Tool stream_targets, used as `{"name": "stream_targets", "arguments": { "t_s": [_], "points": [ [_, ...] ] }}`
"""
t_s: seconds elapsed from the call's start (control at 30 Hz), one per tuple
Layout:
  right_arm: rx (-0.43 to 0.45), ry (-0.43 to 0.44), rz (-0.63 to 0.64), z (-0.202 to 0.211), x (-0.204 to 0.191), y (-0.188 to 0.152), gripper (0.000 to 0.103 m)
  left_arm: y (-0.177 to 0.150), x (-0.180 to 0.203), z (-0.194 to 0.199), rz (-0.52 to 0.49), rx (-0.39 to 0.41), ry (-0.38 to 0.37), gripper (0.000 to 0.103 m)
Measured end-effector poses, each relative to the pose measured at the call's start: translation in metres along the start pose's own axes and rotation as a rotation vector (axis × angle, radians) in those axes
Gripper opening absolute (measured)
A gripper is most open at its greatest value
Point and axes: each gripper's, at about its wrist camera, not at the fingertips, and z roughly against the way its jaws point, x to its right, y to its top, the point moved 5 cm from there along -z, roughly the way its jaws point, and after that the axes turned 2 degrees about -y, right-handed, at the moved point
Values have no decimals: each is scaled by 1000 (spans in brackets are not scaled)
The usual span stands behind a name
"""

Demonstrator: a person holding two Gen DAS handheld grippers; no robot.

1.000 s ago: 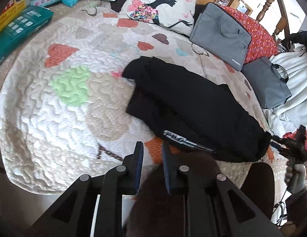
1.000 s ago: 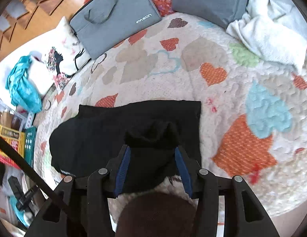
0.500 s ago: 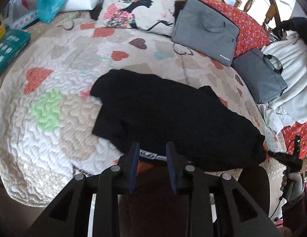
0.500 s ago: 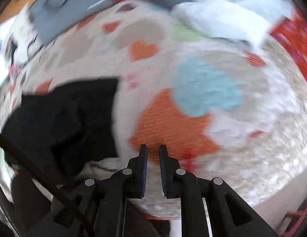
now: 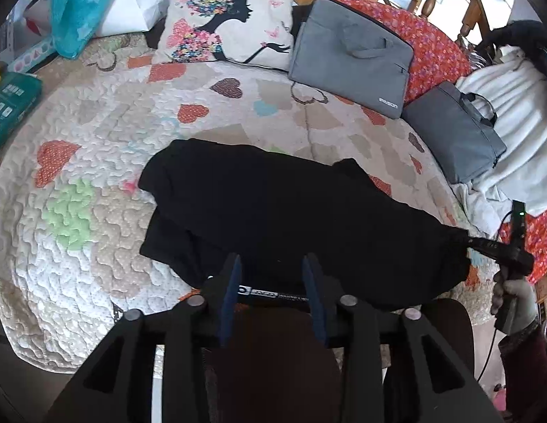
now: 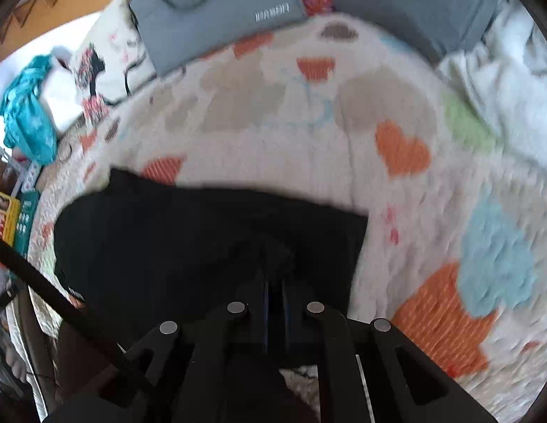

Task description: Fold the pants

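Left wrist view
Pants: the black pants [image 5: 291, 211] lie on the quilt [image 5: 97, 134] of the bed, bunched into a long dark mass with a printed waistband strip at the near edge.
Left tongs: your left tongs [image 5: 271, 275] are parting, with nothing pinched between the blue pads [image 5: 231, 282]; they hang just over the near edge of the pants.
Right tongs from here: the right tongs [image 5: 485, 245] reach the far right end of the pants, with a gloved hand [image 5: 513, 299] on the handle; whether cloth is caught there you cannot tell from this angle.
Surroundings: 2 grey bags [image 5: 351, 56], a printed pillow [image 5: 231, 17] and a white blanket [image 5: 513, 112] lie well apart from the pants.

Right wrist view
Pants: in this blurred view the pants [image 6: 203, 239] show a straight far edge and a square right corner, with a loose layer heaped under the tongs.
Right tongs: your right tongs [image 6: 273, 282] are clenched tight over the black cloth; a fold may be pinched between them, but dark on dark hides it.

Handling
Feel: I judge the cloth soft, limp and light, likely to sag and slide over itself.
Hold: take it by the waistband edge or a hem corner, through all layers, with 1 tong at each end.
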Motion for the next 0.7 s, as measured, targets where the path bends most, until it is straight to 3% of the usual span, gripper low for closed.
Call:
{"name": "stream_targets", "arguments": {
  "t_s": [0.17, 0.23, 0.3, 0.33, 0.37, 0.47, 0.53, 0.57, 0.6, 0.63, 0.67, 0.7],
  "points": [
    [-40, -96, -18, -7, 19, -3, 8, -7, -11, -6, 26, -19, 17, 36],
    [-13, -75, -70, -4, 27, -8, 22, -9, -14, -6, 25, -23, 26, 36],
    [31, -9, -145, 7, 38, -12, 50, -11, -19, -7, 40, -27, 25, 36],
    [51, 15, -182, 10, 43, -11, 57, -11, -22, -7, 49, -28, 23, 36],
    [59, 26, -199, 9, 45, -10, 62, -11, -24, -8, 61, -27, 19, 36],
    [30, 76, -222, -13, 43, -9, 65, -11, -26, -4, 84, -12, 7, 36],
    [68, 81, -229, -19, 37, -7, 72, -12, -23, 2, 82, 5, 4, 36],
    [76, 82, -233, -20, 35, -6, 71, -13, -23, 4, 80, 9, 3, 36],
    [76, 106, -234, -20, 31, -4, 52, -14, -22, 5, 79, 11, 3, 36],
    [53, 182, -248, -23, 25, -4, 26, -14, -22, 6, 79, 13, 3, 36],
    [12, 237, -281, -27, 21, -5, 20, -15, -22, 8, 82, 15, 4, 36],
    [18, 224, -274, -26, 18, -4, 19, -15, -22, 9, 86, 19, 5, 36]
  ]
}}
